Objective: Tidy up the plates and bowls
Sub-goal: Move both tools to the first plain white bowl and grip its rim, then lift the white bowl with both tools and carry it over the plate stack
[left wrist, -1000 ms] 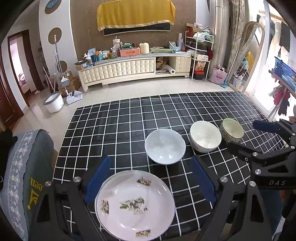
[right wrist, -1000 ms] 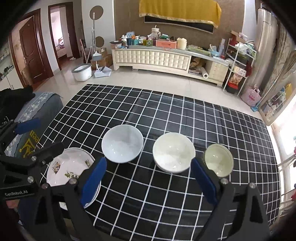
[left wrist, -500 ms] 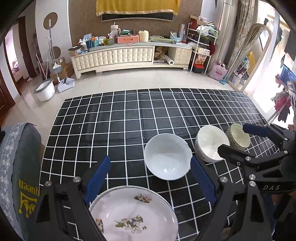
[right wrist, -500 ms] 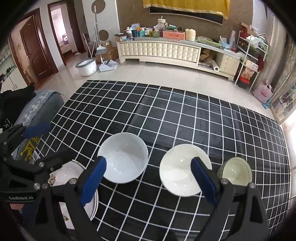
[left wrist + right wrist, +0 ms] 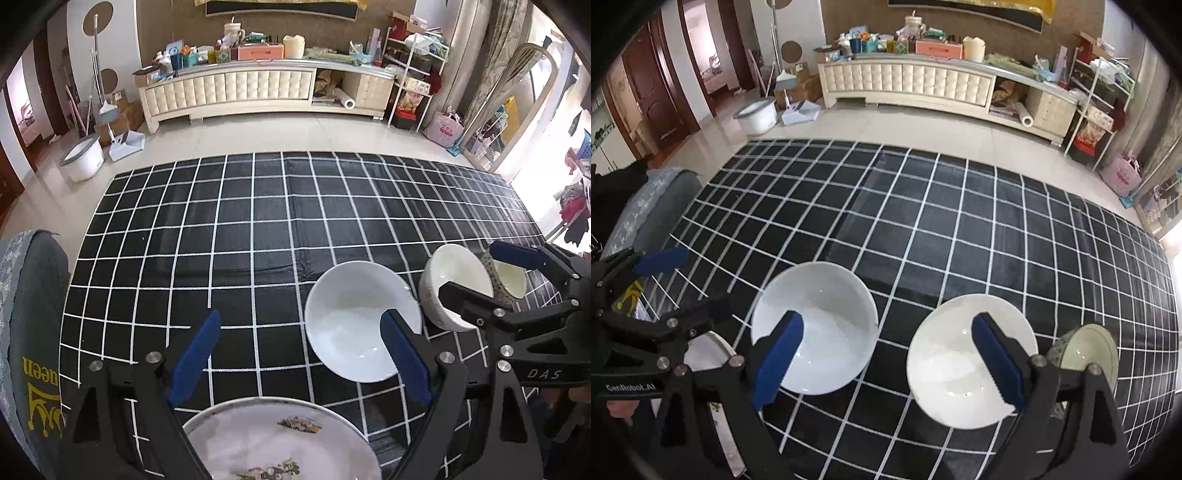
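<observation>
A black cloth with a white grid (image 5: pixel 258 229) is spread over the near surface. Beyond it, pale glossy floor tiles (image 5: pixel 280 133) are seen. Against the far brown wall (image 5: pixel 177 26), a long cream tufted cabinet (image 5: pixel 258 90) is set, its top crowded with boxes and bottles. A white bucket (image 5: pixel 82 160) and a dustpan (image 5: pixel 125 142) are placed at far left, near dark wooden doors (image 5: pixel 657 96). A wire shelf rack (image 5: pixel 410 74) and a pink bag (image 5: pixel 445 129) stand at far right, where daylight enters.

Three bowls ahead of the claws: big white bowl (image 5: pixel 827 317), cream bowl (image 5: pixel 945 354), small patterned bowl (image 5: pixel 1086 350). One floral plate (image 5: pixel 280 443) under the left claw.
</observation>
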Tool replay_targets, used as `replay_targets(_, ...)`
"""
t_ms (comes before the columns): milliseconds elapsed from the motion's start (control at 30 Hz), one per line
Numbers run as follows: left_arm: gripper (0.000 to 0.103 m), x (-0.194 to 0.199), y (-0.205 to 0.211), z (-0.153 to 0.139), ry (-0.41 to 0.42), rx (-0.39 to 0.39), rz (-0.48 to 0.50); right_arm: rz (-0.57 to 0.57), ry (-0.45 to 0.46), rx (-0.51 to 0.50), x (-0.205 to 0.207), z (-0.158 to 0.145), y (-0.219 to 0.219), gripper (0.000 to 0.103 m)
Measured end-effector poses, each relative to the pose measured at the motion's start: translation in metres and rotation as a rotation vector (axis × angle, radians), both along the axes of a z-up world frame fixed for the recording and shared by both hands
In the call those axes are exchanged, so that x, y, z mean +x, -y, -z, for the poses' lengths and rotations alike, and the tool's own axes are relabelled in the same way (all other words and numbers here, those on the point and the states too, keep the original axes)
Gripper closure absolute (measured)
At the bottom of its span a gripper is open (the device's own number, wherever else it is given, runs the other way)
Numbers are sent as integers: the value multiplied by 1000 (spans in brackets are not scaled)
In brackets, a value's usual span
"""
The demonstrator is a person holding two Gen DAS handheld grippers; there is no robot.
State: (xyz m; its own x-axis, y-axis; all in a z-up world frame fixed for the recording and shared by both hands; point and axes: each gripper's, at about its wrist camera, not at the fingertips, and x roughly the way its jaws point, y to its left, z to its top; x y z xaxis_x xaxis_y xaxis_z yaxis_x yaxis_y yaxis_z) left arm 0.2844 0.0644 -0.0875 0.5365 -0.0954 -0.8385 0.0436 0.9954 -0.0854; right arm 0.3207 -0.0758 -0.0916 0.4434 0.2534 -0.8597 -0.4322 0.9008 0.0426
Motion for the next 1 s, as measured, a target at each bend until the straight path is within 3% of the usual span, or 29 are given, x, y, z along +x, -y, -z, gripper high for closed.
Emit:
replay_targets(100, 16, 8, -3, 11, -24, 3, -10, -22, -8, -7, 4, 9, -5, 11)
replay_targets(167, 16, 11, -5, 18, -40, -3, -16, -43, -25, -12, 6, 15, -8, 25)
replay_targets(267, 16, 17, -6, 28, -71, -28, 0, -88, -46, -19, 8, 23, -14, 38)
replay_targets(300, 21, 18, -5, 31, -81, -38, 5, -97, -53, -30, 8, 26, -16, 39)
replay_targets(367, 34, 21, -5, 38, -98, -44, 0, -107, -70, -43, 9, 33, -19, 55)
replay_targets(567, 76, 27, -5, 60, -198, -84, 7, -108, -97, -46, 13, 46, -21, 73)
replay_targets(667, 80, 26, -3, 67, -206, -79, 15, -106, -110, -43, 14, 52, -22, 87)
replay_targets(867, 94, 26, 7, 71, -202, -91, 49, -60, -138, 10, 17, 57, -13, 92)
replay_targets(1000, 94, 27, 14, 71, -189, -63, 53, -18, -132, 6, 15, 55, -14, 92)
